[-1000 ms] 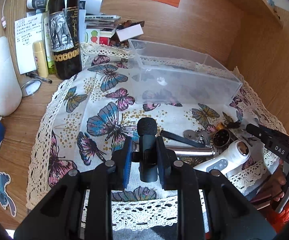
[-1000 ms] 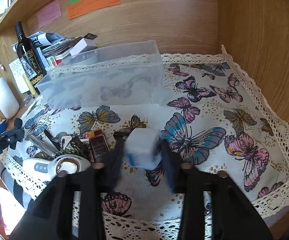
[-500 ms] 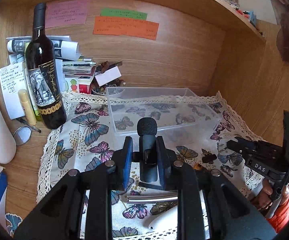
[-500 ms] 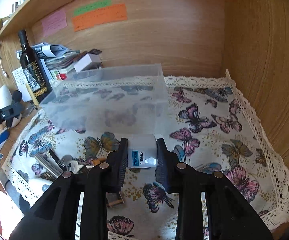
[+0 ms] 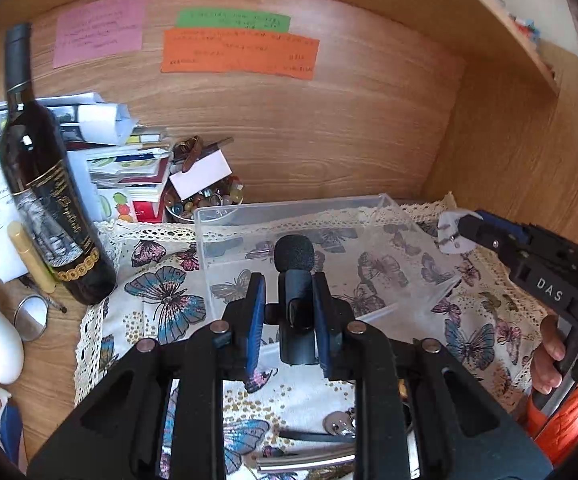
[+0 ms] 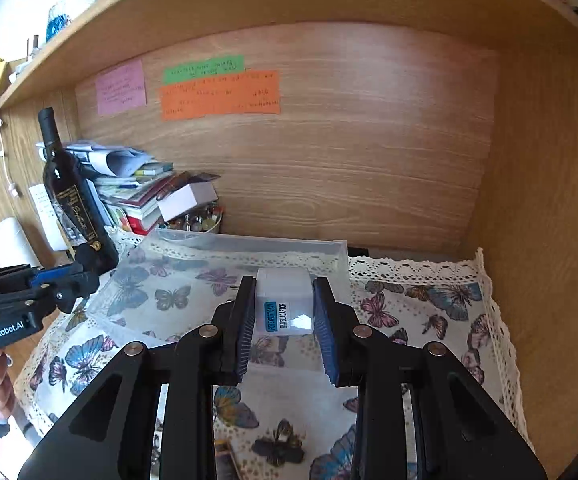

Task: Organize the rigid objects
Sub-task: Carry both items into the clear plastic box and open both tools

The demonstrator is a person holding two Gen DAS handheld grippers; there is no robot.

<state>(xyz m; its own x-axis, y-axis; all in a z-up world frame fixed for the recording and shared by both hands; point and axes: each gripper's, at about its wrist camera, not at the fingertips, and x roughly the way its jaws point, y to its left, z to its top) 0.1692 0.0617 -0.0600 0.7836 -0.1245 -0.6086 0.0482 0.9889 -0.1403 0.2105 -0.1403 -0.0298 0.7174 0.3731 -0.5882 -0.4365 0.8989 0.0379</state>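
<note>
My left gripper (image 5: 289, 300) is shut on a small black microphone (image 5: 295, 280) with a foam tip, held upright just in front of the clear plastic box (image 5: 225, 224). My right gripper (image 6: 284, 304) is shut on a white travel adaptor (image 6: 285, 300) with a blue label, raised near the box's (image 6: 329, 248) front wall. In the left wrist view the right gripper (image 5: 461, 232) comes in from the right with the adaptor's pronged face (image 5: 449, 232) showing. The left gripper (image 6: 77, 276) with the microphone tip shows at the left edge of the right wrist view.
A dark wine bottle (image 5: 45, 184) stands left of the box on the wooden desk, beside a paper stack (image 5: 121, 152) and a bowl of beads (image 5: 205, 200). Metal tools (image 5: 309, 460) lie on the butterfly cloth (image 5: 161, 292) below my left gripper. Wooden walls close in behind and on the right.
Both grippers have risen off the cloth and moved toward the clear box, each keeping its object. The tool pile has dropped to the bottom of the left wrist view.
</note>
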